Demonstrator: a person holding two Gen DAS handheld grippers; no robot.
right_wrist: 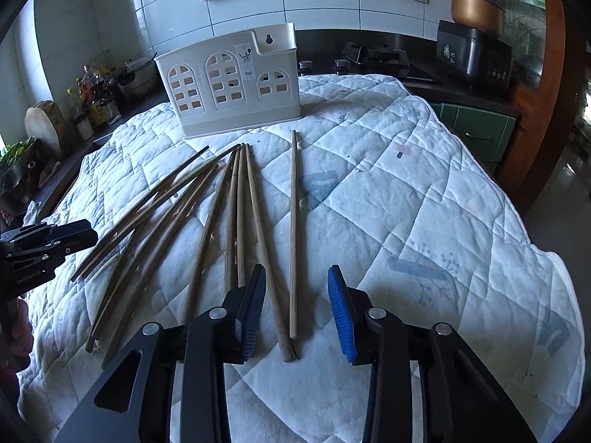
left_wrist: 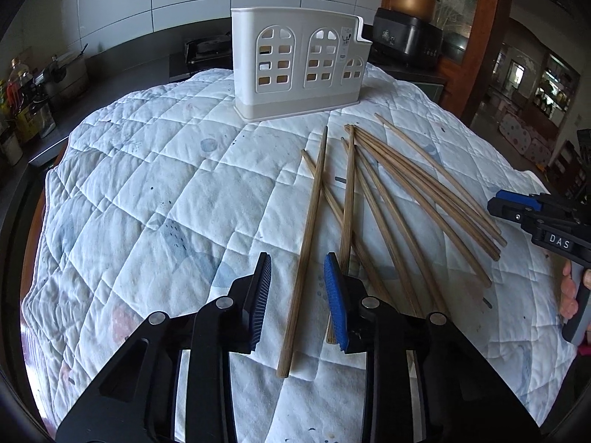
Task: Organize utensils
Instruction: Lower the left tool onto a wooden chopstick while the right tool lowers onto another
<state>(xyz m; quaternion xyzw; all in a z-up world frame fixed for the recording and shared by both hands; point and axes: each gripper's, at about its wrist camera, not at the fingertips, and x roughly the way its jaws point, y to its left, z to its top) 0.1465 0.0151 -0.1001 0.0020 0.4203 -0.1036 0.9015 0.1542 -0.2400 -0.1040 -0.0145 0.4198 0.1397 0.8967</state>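
Chopsticks point(left_wrist: 388, 199) lie loose and crossed on the quilted cloth point(left_wrist: 155, 192) over the tabletop, in front of the white utensil holder point(left_wrist: 299, 62), which stands upright at the far edge with none of them inside yet.

The risk, as I judge it, is a bad pick. The left hand-held gripper point(left_wrist: 297, 299) has its jaws part open around the thick end of one chopstick point(left_wrist: 306, 243), pads not touching it. A second stick passes just behind the blue pad, so closing could catch both or roll the target away on the soft cloth.

The right hand-held gripper point(right_wrist: 297, 306), also part open and holding nothing, has two sticks between its jaws: a thicker slanted one point(right_wrist: 266, 258) and a thin straight one point(right_wrist: 293, 229). Closing there may pinch two at once or lever one out crooked.
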